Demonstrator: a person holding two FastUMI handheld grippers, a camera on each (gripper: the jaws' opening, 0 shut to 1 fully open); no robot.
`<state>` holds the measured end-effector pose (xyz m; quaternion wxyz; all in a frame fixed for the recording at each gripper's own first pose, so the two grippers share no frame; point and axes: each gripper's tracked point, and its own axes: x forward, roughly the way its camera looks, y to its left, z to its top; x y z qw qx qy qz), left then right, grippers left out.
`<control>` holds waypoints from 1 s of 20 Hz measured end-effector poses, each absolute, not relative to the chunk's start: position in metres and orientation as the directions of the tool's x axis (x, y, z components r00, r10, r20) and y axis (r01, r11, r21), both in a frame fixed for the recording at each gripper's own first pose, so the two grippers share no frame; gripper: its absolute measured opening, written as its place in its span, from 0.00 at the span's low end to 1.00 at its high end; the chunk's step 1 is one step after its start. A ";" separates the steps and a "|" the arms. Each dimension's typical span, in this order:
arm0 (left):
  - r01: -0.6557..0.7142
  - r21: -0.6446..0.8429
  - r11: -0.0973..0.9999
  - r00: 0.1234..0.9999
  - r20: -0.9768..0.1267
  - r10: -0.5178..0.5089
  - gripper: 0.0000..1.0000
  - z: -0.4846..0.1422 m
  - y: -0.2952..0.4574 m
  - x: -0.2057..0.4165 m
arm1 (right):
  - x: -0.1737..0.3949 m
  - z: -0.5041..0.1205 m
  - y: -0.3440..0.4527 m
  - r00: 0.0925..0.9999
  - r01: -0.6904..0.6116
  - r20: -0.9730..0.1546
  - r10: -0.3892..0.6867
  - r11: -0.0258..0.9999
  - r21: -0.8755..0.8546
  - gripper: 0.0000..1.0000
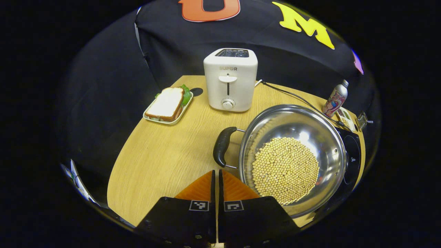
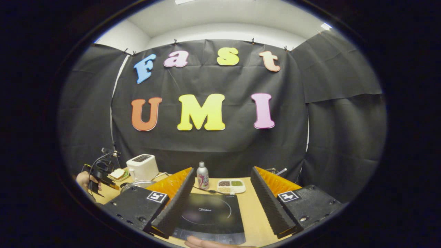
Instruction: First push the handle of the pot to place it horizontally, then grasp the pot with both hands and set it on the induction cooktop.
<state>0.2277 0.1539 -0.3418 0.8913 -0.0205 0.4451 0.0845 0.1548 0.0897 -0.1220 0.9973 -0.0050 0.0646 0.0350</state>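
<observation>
A steel pot (image 1: 330,144) holding soybeans (image 1: 285,168) stands on the wooden table (image 1: 162,158). Its black loop handle (image 1: 222,146) points toward the table's left side. My left gripper (image 1: 217,172) is shut with nothing between its orange fingers, its tips just short of the handle's near end. The black induction cooktop (image 1: 352,155) lies beyond the pot's far rim. In the right gripper view my right gripper (image 2: 222,193) stands open above the cooktop (image 2: 210,213), and the pot's rim (image 2: 137,184) peeks past its left finger. A hand holds the left gripper (image 2: 100,175) farther left.
A white toaster (image 1: 230,81) stands at the back with its cord running right. A sandwich on a tray (image 1: 168,105) lies to its left. A bottle (image 1: 335,100) and a divided dish of grains (image 2: 231,186) sit behind the cooktop. A fingertip (image 2: 203,243) shows at the cooktop's near edge.
</observation>
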 end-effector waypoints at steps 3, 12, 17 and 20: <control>-0.120 -0.042 0.992 0.678 -0.733 0.051 0.43 -0.312 0.131 0.227 | 0.156 -0.152 0.113 0.979 -0.089 -0.184 0.087 0.996 -0.006 0.99; -0.044 -0.044 0.998 0.801 -0.599 0.009 0.98 -0.282 0.123 0.227 | 0.190 -0.256 0.174 0.897 -0.087 -0.430 0.105 0.994 0.061 0.99; -0.008 -0.078 0.997 0.820 -0.571 -0.038 0.98 -0.298 0.122 0.250 | 0.217 -0.305 0.216 0.860 -0.100 -0.492 0.138 0.990 0.102 0.99; -0.004 -0.082 0.997 0.789 -0.613 -0.048 0.98 -0.325 0.126 0.263 | 0.236 -0.334 0.238 0.833 -0.105 -0.534 0.147 0.989 0.108 0.99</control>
